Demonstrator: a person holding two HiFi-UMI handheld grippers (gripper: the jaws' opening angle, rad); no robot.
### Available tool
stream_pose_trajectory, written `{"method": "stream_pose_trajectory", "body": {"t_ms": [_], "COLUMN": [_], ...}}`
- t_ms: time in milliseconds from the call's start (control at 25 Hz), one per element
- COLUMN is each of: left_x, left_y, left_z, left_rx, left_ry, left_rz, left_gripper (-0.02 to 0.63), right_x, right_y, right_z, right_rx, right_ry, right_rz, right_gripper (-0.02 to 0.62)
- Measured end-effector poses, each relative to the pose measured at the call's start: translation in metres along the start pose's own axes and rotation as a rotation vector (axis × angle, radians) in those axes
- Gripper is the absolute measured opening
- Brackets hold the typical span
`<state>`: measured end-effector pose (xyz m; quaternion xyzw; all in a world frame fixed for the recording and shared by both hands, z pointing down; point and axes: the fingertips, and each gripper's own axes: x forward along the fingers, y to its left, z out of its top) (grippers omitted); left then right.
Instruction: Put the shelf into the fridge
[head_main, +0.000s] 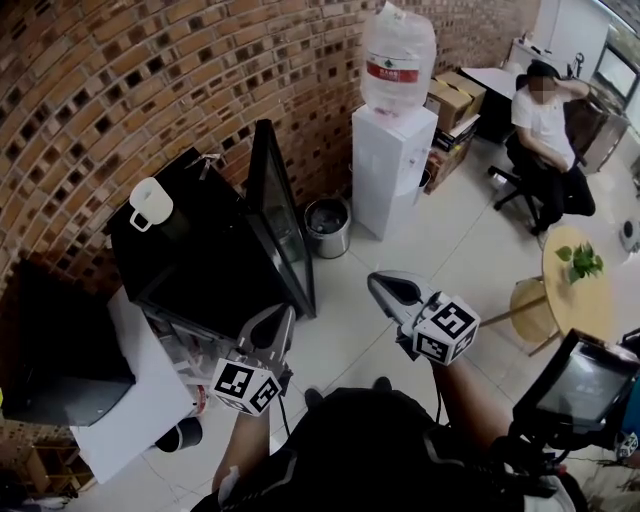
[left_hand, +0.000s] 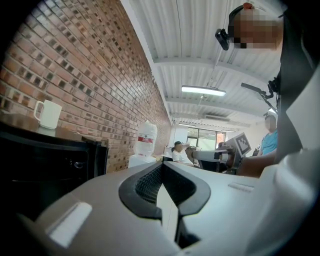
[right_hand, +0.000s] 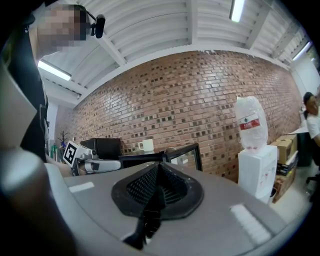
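Note:
The black mini fridge (head_main: 190, 250) stands at the left with its glass door (head_main: 280, 215) swung open; a white mug (head_main: 150, 203) sits on top. Its inside is mostly hidden under its top, and I cannot make out a shelf. My left gripper (head_main: 283, 312) is shut and empty, just in front of the fridge's open front below the door. My right gripper (head_main: 378, 282) is also shut and empty, out over the floor to the right of the door. In the left gripper view the jaws (left_hand: 161, 165) meet with nothing between them; the right gripper view shows its jaws (right_hand: 157, 167) the same.
A white water dispenser (head_main: 393, 170) and a metal bin (head_main: 327, 226) stand by the brick wall right of the fridge. A black box (head_main: 60, 345) sits on a white table at the left. A seated person (head_main: 545, 125), a round table (head_main: 580, 290) and a screen (head_main: 580, 385) are at the right.

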<state>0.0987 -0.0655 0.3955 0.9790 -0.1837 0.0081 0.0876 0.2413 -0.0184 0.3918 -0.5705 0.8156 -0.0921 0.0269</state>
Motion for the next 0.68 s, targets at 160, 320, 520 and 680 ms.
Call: {"method": "stream_pose_trajectory", "body": {"t_ms": [160,320,520,680], "left_x": [0.003,0.010,0.012,0.013], "left_y": [0.002,-0.006,0.000,0.003], "left_z": [0.000,-0.001,-0.002,0.003], "left_rx": [0.005,0.045,0.017,0.018], "left_ry": [0.004,0.009,0.003,0.000], "left_rz": [0.003,-0.029,-0.023,-0.026], "left_gripper": [0.005,0.005,0.005,0.005], "right_x": [0.000,-0.002,0.003,0.005], "right_y": [-0.003,-0.007,-0.006,-0.007], "right_z": [0.000,0.003,0.008,0.015], "right_rx": [-0.002,-0.003,-0.013,-0.015], "right_ry": [0.000,-0.005,-0.009,-0.022], "right_rz": [-0.001,-0.012,-0.005,0.001], "right_gripper": [0.006,0.006,0.006,0.005]}}
